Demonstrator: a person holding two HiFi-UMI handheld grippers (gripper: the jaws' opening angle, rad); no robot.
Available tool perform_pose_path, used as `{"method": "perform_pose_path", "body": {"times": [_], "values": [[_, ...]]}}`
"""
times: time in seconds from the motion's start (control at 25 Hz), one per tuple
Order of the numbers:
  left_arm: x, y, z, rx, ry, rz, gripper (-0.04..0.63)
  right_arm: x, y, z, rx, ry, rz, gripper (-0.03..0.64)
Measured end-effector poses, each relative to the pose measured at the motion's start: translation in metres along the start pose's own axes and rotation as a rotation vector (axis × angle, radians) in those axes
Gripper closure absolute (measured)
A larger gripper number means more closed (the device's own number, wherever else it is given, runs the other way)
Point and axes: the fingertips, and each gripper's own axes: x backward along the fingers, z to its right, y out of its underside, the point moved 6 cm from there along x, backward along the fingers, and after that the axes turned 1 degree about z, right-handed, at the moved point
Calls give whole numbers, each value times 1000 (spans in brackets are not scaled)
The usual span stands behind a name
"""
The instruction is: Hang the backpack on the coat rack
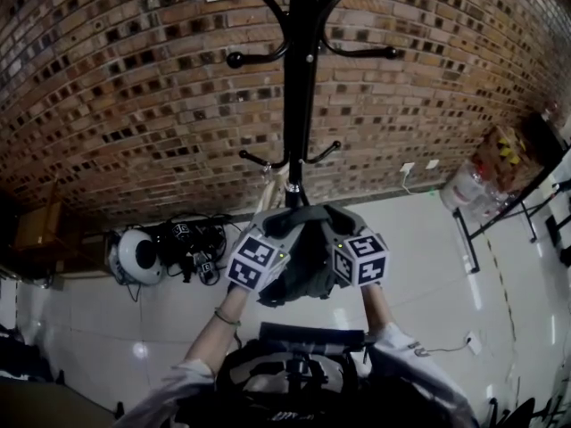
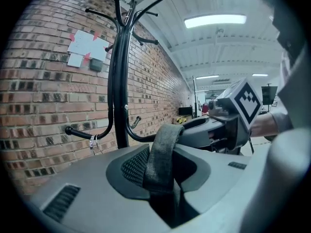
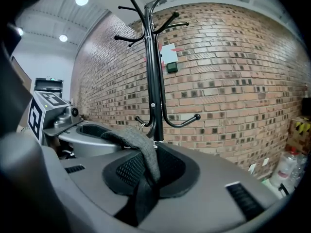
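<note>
Grey strap [image 2: 163, 152] being clamped by left gripper [image 2: 167, 191], jaws part-closed on it; right gripper [image 3: 142, 195] gripping strap likewise. Backpack [image 1: 308, 261] hanging between both grippers, coat rack [image 1: 301, 105] standing at 12 o'clock.

This looks like a lab or workshop hall, not a home. A bare brick wall [image 1: 134, 78] meets a glossy pale tiled floor [image 1: 419, 239], with a black coat rack [image 1: 299, 105] standing against it. Strip lights [image 2: 215, 20] hang under a high white ceiling. Dark gear and tangled cables [image 1: 183, 248] lie by a cardboard box [image 1: 37, 226]. Screens [image 2: 184, 110] stand far down the room.
</note>
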Motion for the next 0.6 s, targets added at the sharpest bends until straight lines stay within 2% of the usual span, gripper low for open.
{"method": "perform_pose_path", "body": {"times": [0.24, 0.6], "values": [[-13, -3, -16, -25, 2, -11, 482, -17, -5, 9, 19, -8, -13, 546], [-35, 12, -32, 3, 5, -40, 482, -44, 7, 24, 19, -5, -50, 546]]}}
